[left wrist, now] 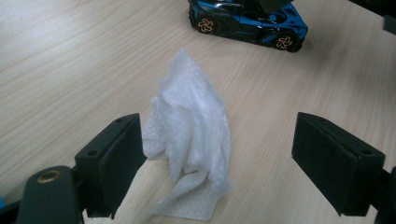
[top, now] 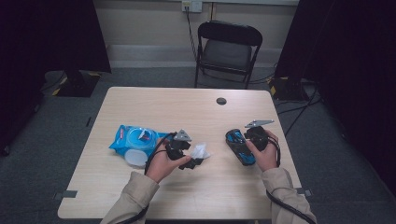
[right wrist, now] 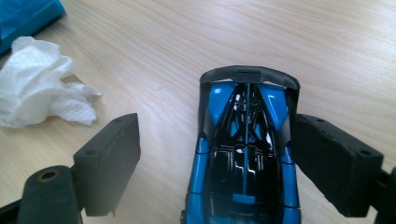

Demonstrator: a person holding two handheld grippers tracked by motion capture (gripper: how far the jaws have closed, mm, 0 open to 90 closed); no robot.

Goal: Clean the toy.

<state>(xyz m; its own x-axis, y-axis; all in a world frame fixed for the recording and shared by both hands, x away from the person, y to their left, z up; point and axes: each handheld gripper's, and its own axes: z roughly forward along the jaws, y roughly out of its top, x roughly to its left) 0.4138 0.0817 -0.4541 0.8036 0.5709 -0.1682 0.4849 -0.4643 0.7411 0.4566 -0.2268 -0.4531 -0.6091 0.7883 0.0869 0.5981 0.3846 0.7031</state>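
Far left on the desk (top: 140,191) lies a blue wipes pack (top: 133,139), its label too small to read from the high view. Next along, the left gripper (top: 194,162) sits low over a crumpled white wipe (left wrist: 191,135). In the left gripper view its fingers (left wrist: 119,158) stand wide, one pad just beside the wipe's edge, the other well clear of it, so nothing is pinched. The wipe's lower folds run off behind the near finger.

Further right, a blue and black toy car (right wrist: 245,154) rests on the desk, its near end cut off at the bottom of the right gripper view. The right gripper (top: 243,145) straddles it with its fingers wide: one pad seems to touch the car's side, while the other stands apart with bare desk between. From above, the hand hides much of that gripper.
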